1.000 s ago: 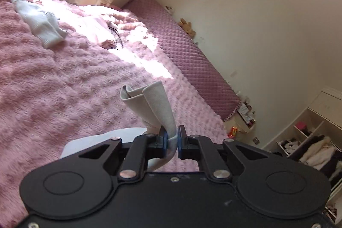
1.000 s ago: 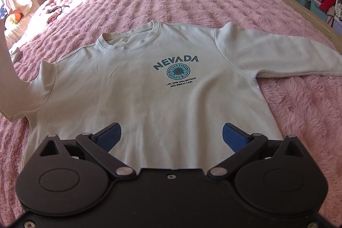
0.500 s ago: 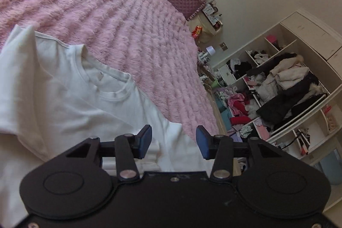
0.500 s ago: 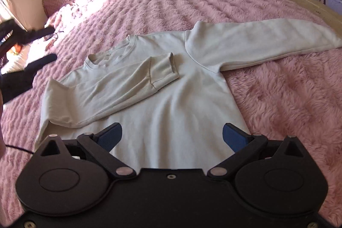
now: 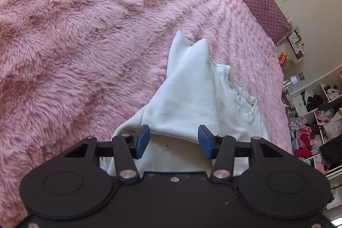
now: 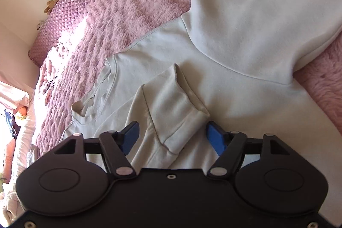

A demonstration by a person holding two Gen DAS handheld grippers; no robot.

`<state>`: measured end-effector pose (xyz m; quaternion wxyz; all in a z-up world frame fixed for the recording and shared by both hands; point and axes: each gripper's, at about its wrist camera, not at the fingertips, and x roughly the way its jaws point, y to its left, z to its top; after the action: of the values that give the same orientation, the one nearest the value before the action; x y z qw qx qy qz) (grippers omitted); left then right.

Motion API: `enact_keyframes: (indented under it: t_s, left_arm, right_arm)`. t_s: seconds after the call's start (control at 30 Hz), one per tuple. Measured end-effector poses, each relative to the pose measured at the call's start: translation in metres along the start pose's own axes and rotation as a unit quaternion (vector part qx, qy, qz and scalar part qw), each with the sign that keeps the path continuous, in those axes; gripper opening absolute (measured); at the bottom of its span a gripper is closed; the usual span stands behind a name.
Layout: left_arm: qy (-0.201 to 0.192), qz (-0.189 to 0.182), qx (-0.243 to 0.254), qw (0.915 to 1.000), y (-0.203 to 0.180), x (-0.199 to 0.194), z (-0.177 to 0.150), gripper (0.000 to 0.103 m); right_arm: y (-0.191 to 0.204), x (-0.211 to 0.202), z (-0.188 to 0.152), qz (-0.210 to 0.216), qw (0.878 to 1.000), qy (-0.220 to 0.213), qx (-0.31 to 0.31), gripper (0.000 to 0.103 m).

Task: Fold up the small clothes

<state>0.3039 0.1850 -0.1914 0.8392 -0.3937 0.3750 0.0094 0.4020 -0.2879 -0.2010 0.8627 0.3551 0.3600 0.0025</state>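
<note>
Sweatshirt (image 6: 245,69) lies chest-down on pink blanket (image 5: 85,35); no print readable.

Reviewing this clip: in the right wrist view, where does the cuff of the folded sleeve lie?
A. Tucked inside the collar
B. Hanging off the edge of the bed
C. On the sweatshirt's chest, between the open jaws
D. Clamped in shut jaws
C: the cuff rests flat on the sweatshirt, with the right gripper pads standing apart on either side and not pressing it.
</note>
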Motion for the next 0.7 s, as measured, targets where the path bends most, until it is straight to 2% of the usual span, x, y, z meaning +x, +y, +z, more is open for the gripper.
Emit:
enact_keyframes:
  t_s: [0.03,0.07,0.1,0.17,0.2,0.3,0.4,0.47,0.5,0.53,0.57,0.63,0.7]
  left_arm:
    - [0.002,0.001,0.0,1.0,-0.002,0.0,0.003,0.05]
    - [0.003,0.005,0.0,1.0,-0.002,0.006,0.003,0.05]
    - [0.004,0.007,0.001,1.0,-0.003,0.009,0.003,0.05]
    - [0.005,0.001,0.001,1.0,-0.005,0.012,0.002,0.05]
    - [0.006,-0.002,0.002,1.0,-0.012,0.008,-0.001,0.051]
    - [0.011,-0.001,0.011,0.9999,-0.017,0.008,-0.007,0.051]
    - [0.024,0.001,0.008,0.9997,-0.016,0.011,-0.012,0.051]
    - [0.024,0.002,0.011,0.9997,-0.018,0.01,-0.013,0.051]
    - [0.021,0.002,0.014,0.9997,-0.021,0.009,-0.013,0.051]
    - [0.019,-0.002,0.014,0.9997,-0.024,0.007,-0.012,0.051]
    - [0.016,-0.008,0.01,0.9998,-0.025,0.006,-0.011,0.052]
    - [0.005,-0.025,0.006,0.9997,-0.032,0.001,-0.006,0.052]
    - [-0.017,-0.029,0.009,0.9994,-0.038,-0.001,0.0,0.053]
  right_arm:
    - [0.006,0.003,0.002,0.005,1.0,-0.007,-0.002,0.06]
    - [0.009,0.002,0.007,0.003,1.0,-0.01,-0.008,0.03]
    - [0.016,0.0,0.011,-0.008,1.0,-0.01,-0.014,0.008]
    - [0.019,-0.027,0.018,0.027,0.999,-0.044,-0.015,0.007]
    - [0.021,-0.045,0.019,0.034,0.997,-0.07,-0.026,0.007]
    - [0.01,-0.076,0.017,0.033,0.994,-0.096,-0.03,0.007]
    - [-0.014,-0.08,0.015,-0.016,0.993,-0.112,-0.046,0.007]
    - [-0.031,-0.065,0.017,-0.021,0.997,-0.068,-0.034,0.009]
    - [-0.039,-0.057,0.013,-0.049,0.997,-0.047,-0.024,0.009]
    - [-0.045,-0.055,0.01,-0.066,0.997,-0.047,-0.021,0.009]
    - [-0.048,-0.056,0.009,-0.069,0.996,-0.052,-0.02,0.009]
    - [-0.049,-0.064,0.004,-0.08,0.995,-0.065,-0.016,0.015]
    - [-0.038,-0.079,0.0,-0.09,0.99,-0.103,-0.037,0.018]
